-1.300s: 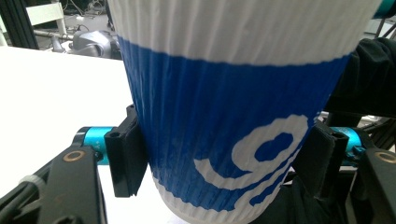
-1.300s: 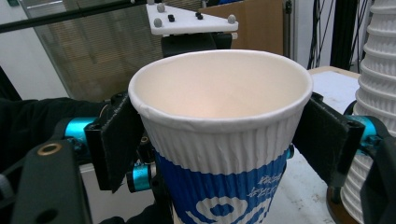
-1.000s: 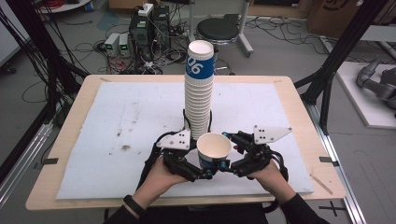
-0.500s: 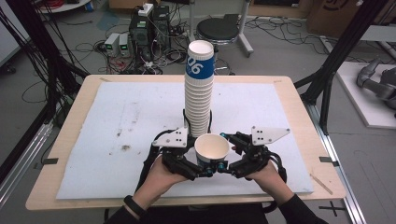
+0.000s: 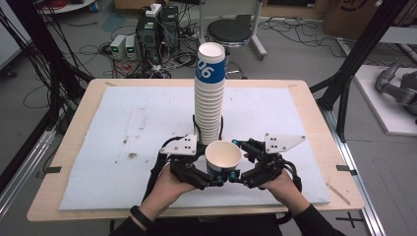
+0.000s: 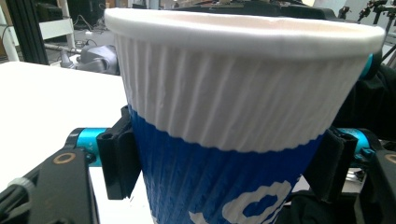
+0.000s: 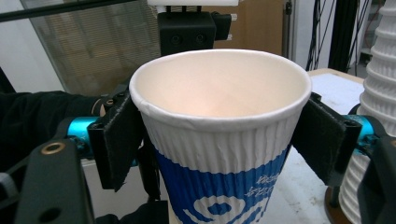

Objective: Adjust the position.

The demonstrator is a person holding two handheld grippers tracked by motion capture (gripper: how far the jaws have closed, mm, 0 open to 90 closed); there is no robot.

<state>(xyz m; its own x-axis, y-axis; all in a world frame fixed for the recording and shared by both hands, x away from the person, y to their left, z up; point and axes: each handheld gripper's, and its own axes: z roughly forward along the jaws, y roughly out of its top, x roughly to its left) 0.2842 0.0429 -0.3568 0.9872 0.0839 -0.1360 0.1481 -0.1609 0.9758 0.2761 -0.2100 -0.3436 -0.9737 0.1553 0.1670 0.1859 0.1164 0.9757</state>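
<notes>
A tall stack of ribbed white-and-blue paper cups (image 5: 210, 98) stands upright in the middle of the white mat (image 5: 123, 132). Just in front of it, a single cup of the same kind (image 5: 223, 153) is held upright between both grippers. My left gripper (image 5: 209, 164) comes in from the left, and its pads (image 6: 119, 158) press on the cup's blue lower part (image 6: 233, 107). My right gripper (image 5: 237, 160) comes in from the right. Its jaws have just been opening, and the pads (image 7: 322, 140) now flank the cup (image 7: 219, 140) just off its ribbed wall. The stack (image 7: 380, 93) rises at the right edge of the right gripper view.
The mat lies on a wooden table (image 5: 314, 103) whose front edge is close under my hands. There is free mat to the left and right of the stack. Behind the table, on the floor, are a black stool (image 5: 235, 29), computer boxes (image 5: 152, 29) and cables. Black frame posts (image 5: 344, 73) stand at the sides.
</notes>
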